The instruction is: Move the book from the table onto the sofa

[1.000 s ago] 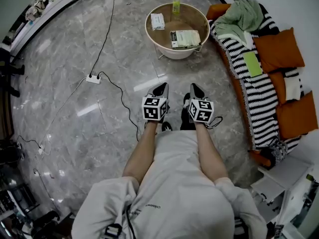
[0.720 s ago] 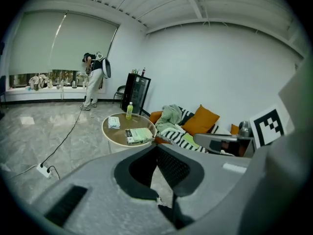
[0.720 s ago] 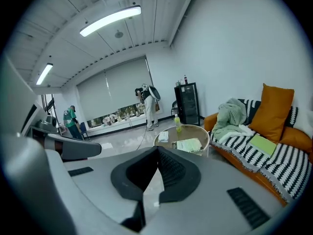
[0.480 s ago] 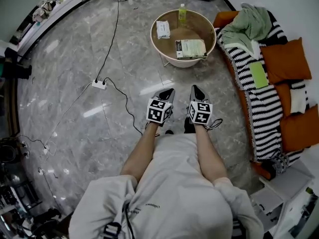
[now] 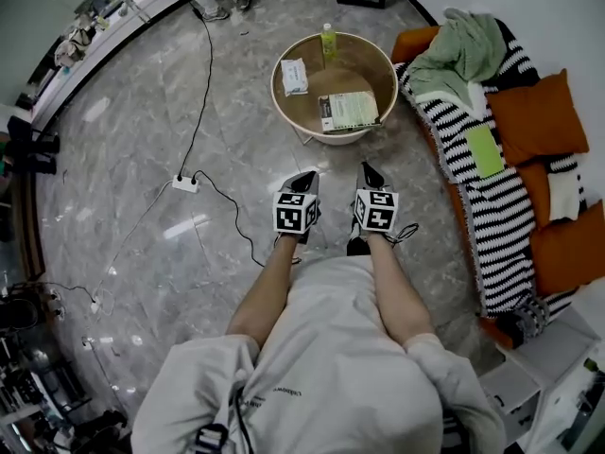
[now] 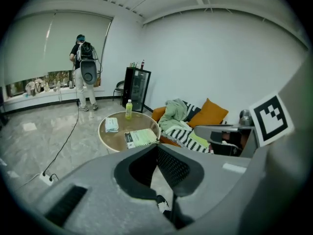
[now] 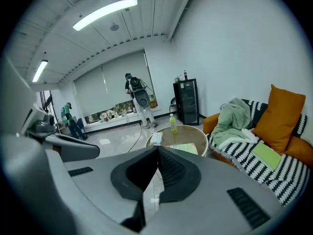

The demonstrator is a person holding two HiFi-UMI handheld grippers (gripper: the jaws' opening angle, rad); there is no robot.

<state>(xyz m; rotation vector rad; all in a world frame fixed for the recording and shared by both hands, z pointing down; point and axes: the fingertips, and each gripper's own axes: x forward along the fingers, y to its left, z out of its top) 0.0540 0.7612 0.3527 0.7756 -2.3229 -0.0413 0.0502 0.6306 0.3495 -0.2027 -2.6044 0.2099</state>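
Round table point(image 5: 359, 64) bears a book point(image 5: 348, 112), print illegible; left hand-held gripper point(image 5: 307, 176) and right hand-held gripper point(image 5: 368, 169) are pressed together.

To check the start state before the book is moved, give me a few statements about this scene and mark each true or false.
1. The book lies on the round table. True.
2. The left gripper grips the book. False: its fingers are shut on nothing, short of the table.
3. A bottle stands on the table. True.
4. The sofa has blue cushions. False: the cushions are orange.
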